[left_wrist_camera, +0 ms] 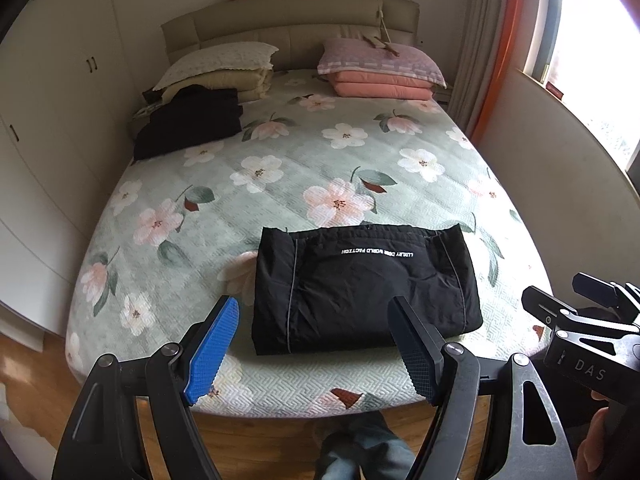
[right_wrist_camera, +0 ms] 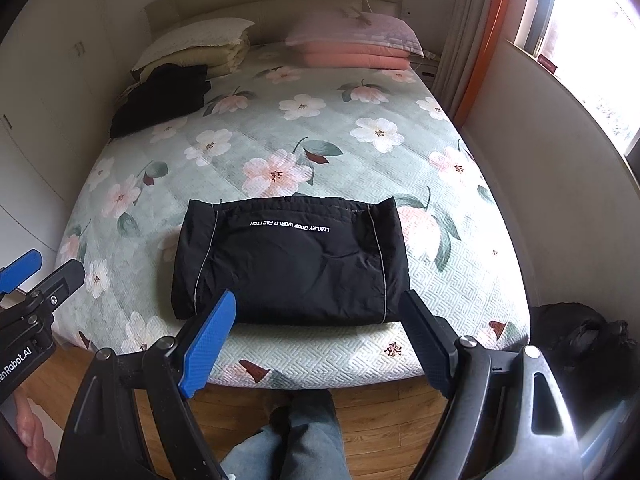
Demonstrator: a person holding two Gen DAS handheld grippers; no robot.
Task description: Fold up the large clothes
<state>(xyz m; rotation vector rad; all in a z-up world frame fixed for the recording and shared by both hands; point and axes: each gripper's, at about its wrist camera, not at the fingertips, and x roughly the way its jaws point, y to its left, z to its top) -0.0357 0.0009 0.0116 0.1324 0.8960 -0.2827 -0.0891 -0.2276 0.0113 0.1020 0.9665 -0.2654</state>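
A black jacket [left_wrist_camera: 360, 288] lies folded into a flat rectangle near the foot of the bed, white lettering on top; it also shows in the right wrist view [right_wrist_camera: 292, 260]. My left gripper [left_wrist_camera: 316, 344] is open and empty, held above the bed's foot edge, just short of the jacket. My right gripper [right_wrist_camera: 320, 340] is open and empty too, in front of the jacket's near edge. The right gripper shows at the right of the left wrist view [left_wrist_camera: 580, 312], and the left gripper at the left of the right wrist view [right_wrist_camera: 32, 280].
The bed [left_wrist_camera: 280, 152] has a green floral cover. A pile of folded black clothes [left_wrist_camera: 188, 124] lies at its far left by stacked pillows [left_wrist_camera: 224, 68]. A pink pillow stack [left_wrist_camera: 384, 72] is far right. Black clothing [right_wrist_camera: 580, 340] lies on the floor, right.
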